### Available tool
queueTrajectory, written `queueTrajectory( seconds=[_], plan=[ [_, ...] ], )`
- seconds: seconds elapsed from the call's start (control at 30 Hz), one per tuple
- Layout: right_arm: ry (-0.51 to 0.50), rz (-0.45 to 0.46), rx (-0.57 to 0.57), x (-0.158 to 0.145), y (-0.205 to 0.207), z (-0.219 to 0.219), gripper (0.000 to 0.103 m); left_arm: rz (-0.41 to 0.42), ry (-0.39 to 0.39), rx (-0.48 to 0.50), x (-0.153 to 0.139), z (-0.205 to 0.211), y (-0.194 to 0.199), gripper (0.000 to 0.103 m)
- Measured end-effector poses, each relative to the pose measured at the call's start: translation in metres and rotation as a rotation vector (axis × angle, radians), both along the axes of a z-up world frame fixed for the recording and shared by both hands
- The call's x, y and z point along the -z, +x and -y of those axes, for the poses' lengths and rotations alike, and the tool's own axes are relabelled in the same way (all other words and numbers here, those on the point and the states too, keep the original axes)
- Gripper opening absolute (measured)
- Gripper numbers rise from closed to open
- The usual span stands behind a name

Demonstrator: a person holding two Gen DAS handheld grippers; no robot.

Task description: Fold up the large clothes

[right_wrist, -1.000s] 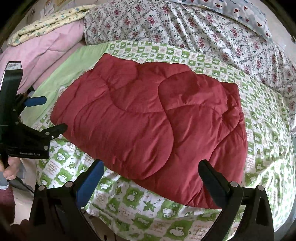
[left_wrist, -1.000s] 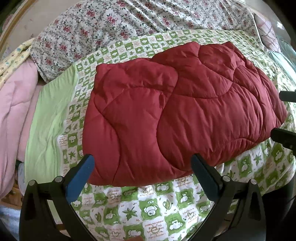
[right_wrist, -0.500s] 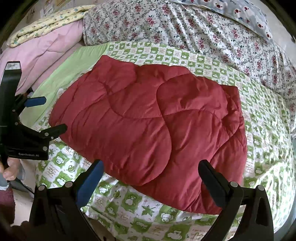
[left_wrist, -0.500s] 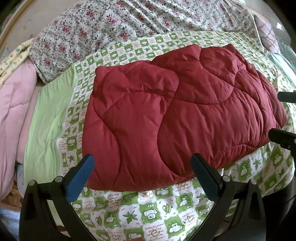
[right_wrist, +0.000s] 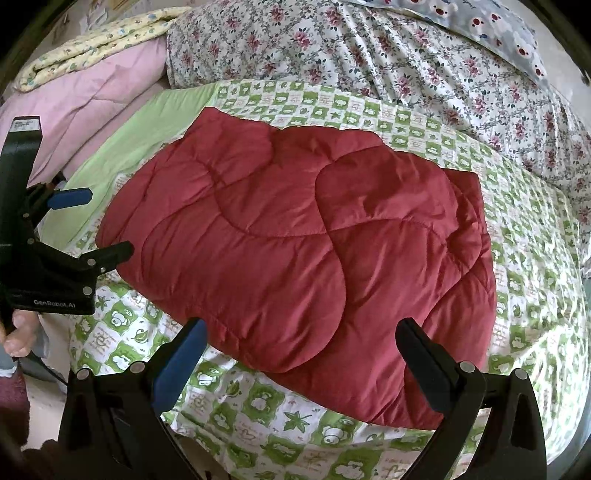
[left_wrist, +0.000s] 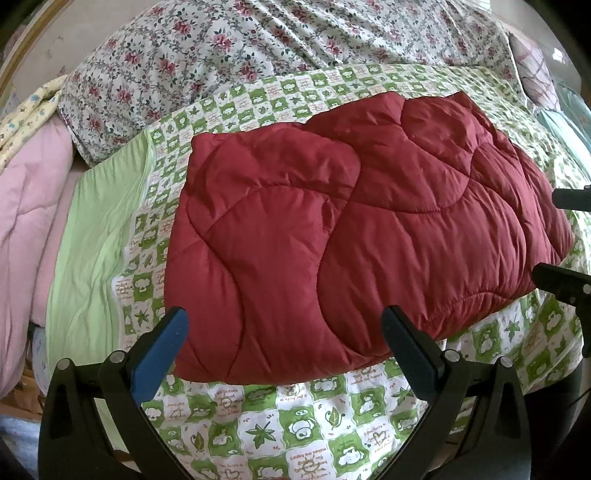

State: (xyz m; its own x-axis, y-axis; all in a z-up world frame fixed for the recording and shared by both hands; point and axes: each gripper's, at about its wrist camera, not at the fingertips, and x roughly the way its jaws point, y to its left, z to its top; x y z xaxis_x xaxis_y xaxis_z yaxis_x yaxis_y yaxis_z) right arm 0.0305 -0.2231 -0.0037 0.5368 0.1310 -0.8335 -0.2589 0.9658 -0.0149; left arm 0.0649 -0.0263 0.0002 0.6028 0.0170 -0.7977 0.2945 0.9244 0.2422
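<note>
A dark red quilted garment point(left_wrist: 351, 236) point(right_wrist: 306, 254) lies folded into a thick rectangle on the green-and-white checked sheet point(left_wrist: 303, 424) point(right_wrist: 280, 417). My left gripper point(left_wrist: 284, 332) hovers open at the garment's near left edge, with nothing between its fingers. My right gripper point(right_wrist: 301, 339) stands open over the near right edge, also holding nothing. In the right wrist view the left gripper point(right_wrist: 92, 223) appears at the far left, held by a hand point(right_wrist: 18, 332). The right gripper's fingertips point(left_wrist: 565, 280) poke in at the right edge of the left wrist view.
A floral quilt point(left_wrist: 258, 51) point(right_wrist: 369, 62) is heaped behind the garment. Pink bedding point(left_wrist: 26, 221) point(right_wrist: 92, 107) and a yellow patterned blanket point(right_wrist: 96, 48) lie to the left. A plain green strip point(left_wrist: 96, 240) borders the checked sheet. A bear-print pillow point(right_wrist: 480, 26) sits at the far right.
Both grippers have crept slightly forward toward the garment, so its near edge sits lower in each view. The garment has not moved and both grippers stay open.
</note>
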Motion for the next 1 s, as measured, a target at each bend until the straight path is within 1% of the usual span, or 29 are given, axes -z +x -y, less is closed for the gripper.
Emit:
queueTrajectory(
  seconds=[0.77, 1.0],
  plan=[
    [0.001, 0.012, -0.005, -0.0037, -0.0005, 0.0007, 0.102, 0.010, -0.015, -0.002, -0.0056, -0.0020, 0.0003, 0.103],
    [0.000, 0.014, -0.009, -0.0059, -0.0009, 0.0002, 0.102, 0.027, -0.011, 0.003, -0.0083, -0.0003, -0.0018, 0.103]
  ],
)
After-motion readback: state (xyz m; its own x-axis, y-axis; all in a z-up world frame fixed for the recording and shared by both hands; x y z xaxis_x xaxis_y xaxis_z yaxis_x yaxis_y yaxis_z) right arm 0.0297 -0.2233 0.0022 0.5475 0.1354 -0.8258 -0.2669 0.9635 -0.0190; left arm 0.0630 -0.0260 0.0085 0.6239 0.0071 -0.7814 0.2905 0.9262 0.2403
